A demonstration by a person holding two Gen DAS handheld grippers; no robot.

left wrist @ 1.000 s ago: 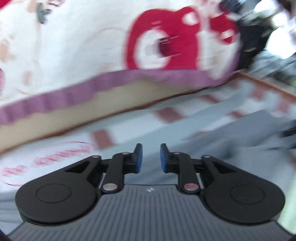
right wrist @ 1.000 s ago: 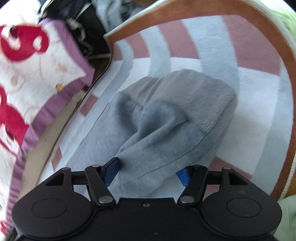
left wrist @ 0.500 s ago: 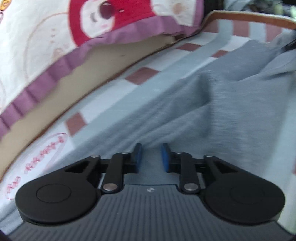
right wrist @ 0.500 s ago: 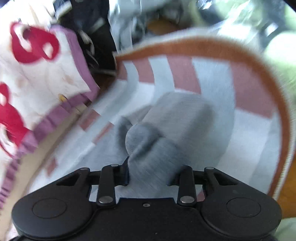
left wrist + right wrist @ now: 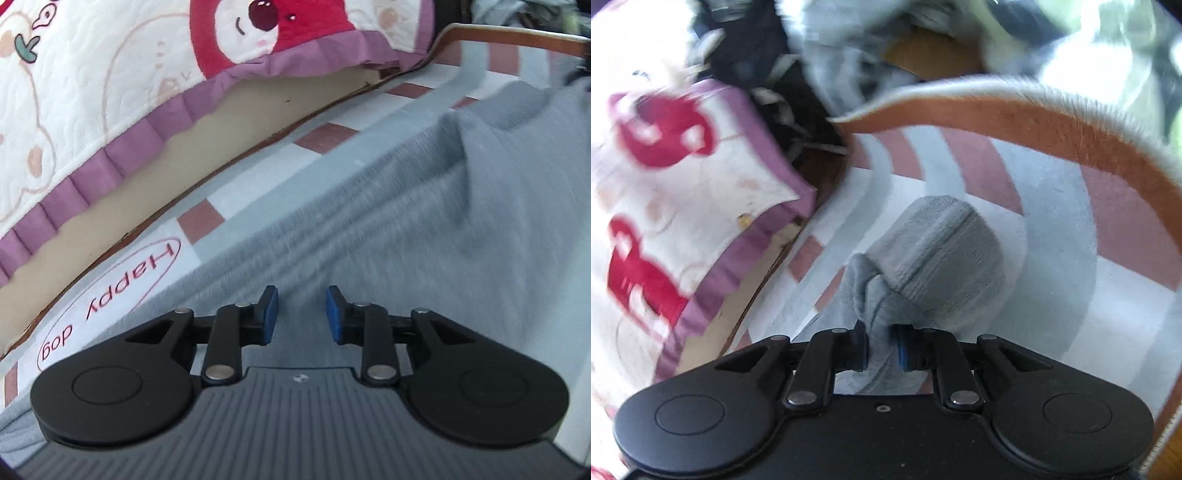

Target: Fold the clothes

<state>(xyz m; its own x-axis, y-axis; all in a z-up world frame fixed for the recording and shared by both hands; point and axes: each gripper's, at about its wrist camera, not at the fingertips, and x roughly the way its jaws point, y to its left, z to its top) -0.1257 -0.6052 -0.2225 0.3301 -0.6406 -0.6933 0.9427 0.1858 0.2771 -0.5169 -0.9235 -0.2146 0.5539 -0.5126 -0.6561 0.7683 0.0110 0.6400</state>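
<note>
Left wrist view: our left gripper (image 5: 301,314) hovers with jaws apart, empty, over the grey garment (image 5: 424,229) spread on the striped mat (image 5: 255,181). Our right gripper (image 5: 882,349) pinches a bunched fold of it. We judge folding barely begun; flattening remains.

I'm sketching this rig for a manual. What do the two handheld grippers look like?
Both match: the left gripper and right gripper have black linkage fingers with silver pivot pins, blue pads, and two round black discs. The left's body is ribbed grey, the right's smooth black. No cables or sleeves show.
</note>
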